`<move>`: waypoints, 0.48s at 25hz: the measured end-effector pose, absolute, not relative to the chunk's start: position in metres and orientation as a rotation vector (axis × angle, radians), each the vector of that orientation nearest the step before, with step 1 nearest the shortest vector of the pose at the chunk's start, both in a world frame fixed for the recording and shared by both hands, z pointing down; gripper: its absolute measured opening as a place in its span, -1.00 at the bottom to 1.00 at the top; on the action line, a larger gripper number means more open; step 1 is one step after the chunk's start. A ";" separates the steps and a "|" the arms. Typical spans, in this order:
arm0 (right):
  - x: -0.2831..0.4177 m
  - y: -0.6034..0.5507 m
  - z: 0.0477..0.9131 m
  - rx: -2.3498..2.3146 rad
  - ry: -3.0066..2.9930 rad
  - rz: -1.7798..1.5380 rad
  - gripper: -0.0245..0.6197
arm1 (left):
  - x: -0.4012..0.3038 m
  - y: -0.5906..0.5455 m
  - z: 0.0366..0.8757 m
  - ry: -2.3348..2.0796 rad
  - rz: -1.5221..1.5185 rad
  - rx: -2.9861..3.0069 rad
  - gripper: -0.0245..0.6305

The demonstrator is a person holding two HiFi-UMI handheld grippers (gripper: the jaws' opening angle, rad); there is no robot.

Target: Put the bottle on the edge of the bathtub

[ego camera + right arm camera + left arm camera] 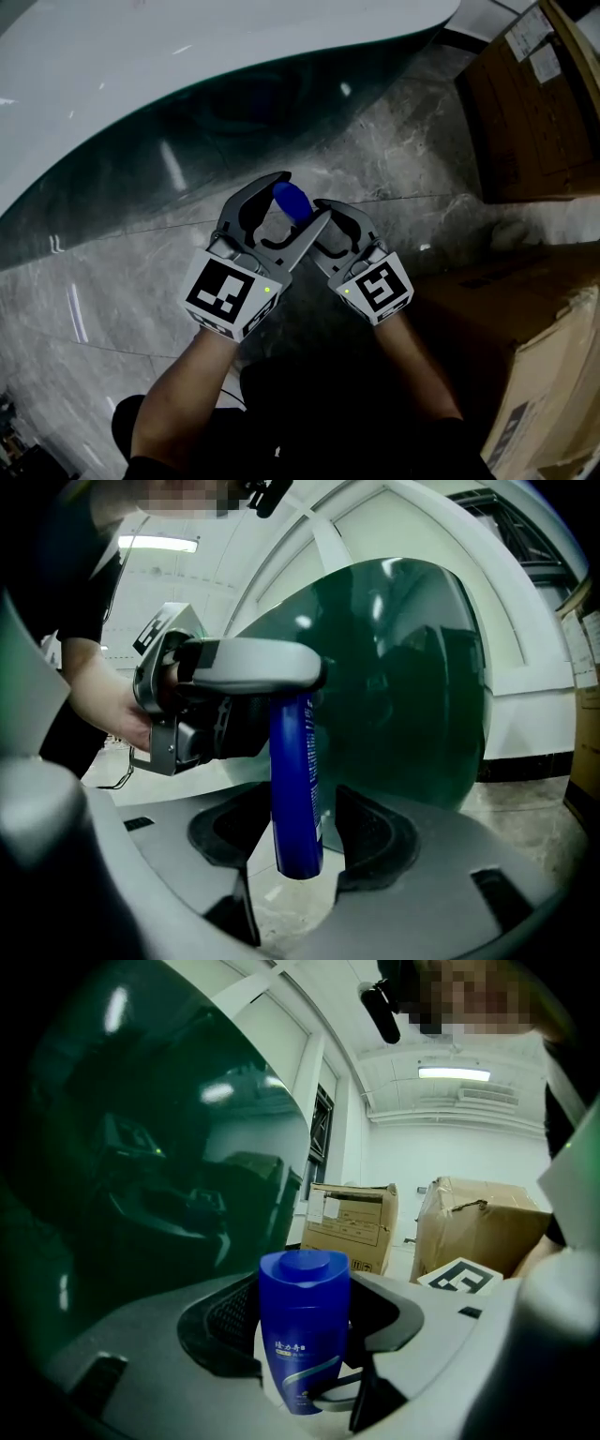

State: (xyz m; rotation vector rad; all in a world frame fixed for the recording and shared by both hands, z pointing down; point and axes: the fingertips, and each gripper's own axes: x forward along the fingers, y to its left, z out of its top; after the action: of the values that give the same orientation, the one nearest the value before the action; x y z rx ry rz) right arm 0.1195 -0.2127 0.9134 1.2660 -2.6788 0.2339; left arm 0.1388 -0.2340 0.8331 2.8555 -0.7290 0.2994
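Observation:
The blue bottle (292, 200) hangs in the air over the marble floor, cap up, beside the bathtub (141, 56) with its white rim and dark green side. My left gripper (302, 199) is shut on it; in the left gripper view the bottle (303, 1330) stands upright between the left gripper's (305, 1302) two pads. My right gripper (330, 217) is close on the right. In the right gripper view the bottle (296, 789) dangles between the right gripper's (309, 841) open jaws with a gap on each side.
Cardboard boxes stand on the right: one at the far right (534, 112), another nearer (525, 319). The tub's green side (403, 686) curves close in front. Grey marble floor (112, 281) lies below the grippers.

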 end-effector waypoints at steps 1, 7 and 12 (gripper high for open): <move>0.119 -0.213 0.910 1.262 -2.681 0.235 -0.24 | 0.137 -0.235 0.832 -0.733 0.301 2.859 -0.08; 0.123 -0.209 0.906 1.213 -2.644 0.307 -0.24 | 0.124 -0.246 0.821 -0.757 0.276 2.874 -0.08; 0.141 -0.210 0.898 1.307 -2.659 0.323 -0.45 | 0.108 -0.256 0.831 -0.805 0.275 2.841 -0.08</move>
State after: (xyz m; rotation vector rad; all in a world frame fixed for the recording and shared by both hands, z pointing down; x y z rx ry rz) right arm 0.1413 -0.2103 0.8982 1.3074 -2.6586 0.3225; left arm 0.1077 -0.2558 0.8313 2.8408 -0.8054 0.2753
